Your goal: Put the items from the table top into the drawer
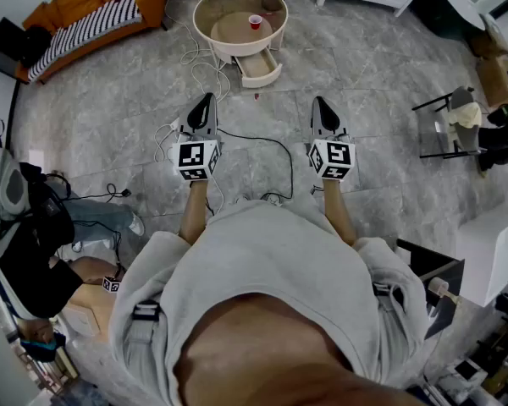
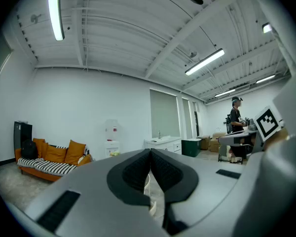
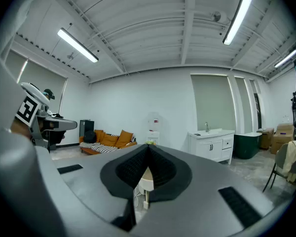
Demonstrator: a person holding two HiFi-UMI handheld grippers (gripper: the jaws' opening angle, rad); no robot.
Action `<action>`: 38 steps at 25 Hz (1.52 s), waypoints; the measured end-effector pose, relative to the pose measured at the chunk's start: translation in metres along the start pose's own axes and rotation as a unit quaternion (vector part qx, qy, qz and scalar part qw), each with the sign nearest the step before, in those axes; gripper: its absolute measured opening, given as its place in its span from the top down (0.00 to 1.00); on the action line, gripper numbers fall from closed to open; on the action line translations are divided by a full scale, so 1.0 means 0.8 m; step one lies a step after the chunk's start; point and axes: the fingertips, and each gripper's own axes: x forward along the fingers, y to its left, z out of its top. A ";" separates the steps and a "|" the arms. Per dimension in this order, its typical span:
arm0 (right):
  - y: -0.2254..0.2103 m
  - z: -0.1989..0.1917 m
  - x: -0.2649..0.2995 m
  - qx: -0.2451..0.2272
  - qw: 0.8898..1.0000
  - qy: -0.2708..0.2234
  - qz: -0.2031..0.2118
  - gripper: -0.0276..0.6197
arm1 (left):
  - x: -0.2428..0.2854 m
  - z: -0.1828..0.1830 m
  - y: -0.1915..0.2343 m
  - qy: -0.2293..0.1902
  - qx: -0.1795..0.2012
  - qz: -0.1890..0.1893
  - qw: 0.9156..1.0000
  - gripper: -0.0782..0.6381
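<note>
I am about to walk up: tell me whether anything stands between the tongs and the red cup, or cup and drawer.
Nothing upright shows. Only cables lie on the floor between the left tongs, the right tongs and the round table. The red cup stands on top; the drawer below is open.

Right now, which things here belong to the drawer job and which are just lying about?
Job: red cup, round table, open drawer, left tongs and right tongs, both shut.
Lying about: sofa, floor cables, chair, cardboard boxes.
</note>
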 end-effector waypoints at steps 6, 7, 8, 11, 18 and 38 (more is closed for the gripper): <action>0.006 0.002 0.009 -0.001 1.000 0.005 0.000 0.92 | 0.005 0.002 0.009 0.003 -0.002 0.000 1.000 0.87; 0.005 0.001 0.009 -0.001 1.000 0.005 -0.001 0.92 | 0.004 0.001 0.008 0.003 -0.002 0.000 1.000 0.87; 0.004 0.000 0.008 -0.001 1.000 0.005 -0.001 0.92 | 0.004 0.000 0.007 0.004 -0.002 0.000 1.000 0.87; 0.005 -0.001 0.005 0.004 1.000 0.002 0.001 0.92 | 0.003 -0.003 0.004 0.005 -0.002 0.000 1.000 0.87; 0.003 -0.001 0.002 0.021 1.000 -0.015 0.017 0.92 | 0.006 -0.001 -0.004 0.005 0.000 0.002 1.000 0.87; -0.031 -0.022 -0.016 0.033 0.995 -0.003 0.095 0.92 | 0.034 0.009 -0.094 0.014 0.012 -0.001 1.000 0.87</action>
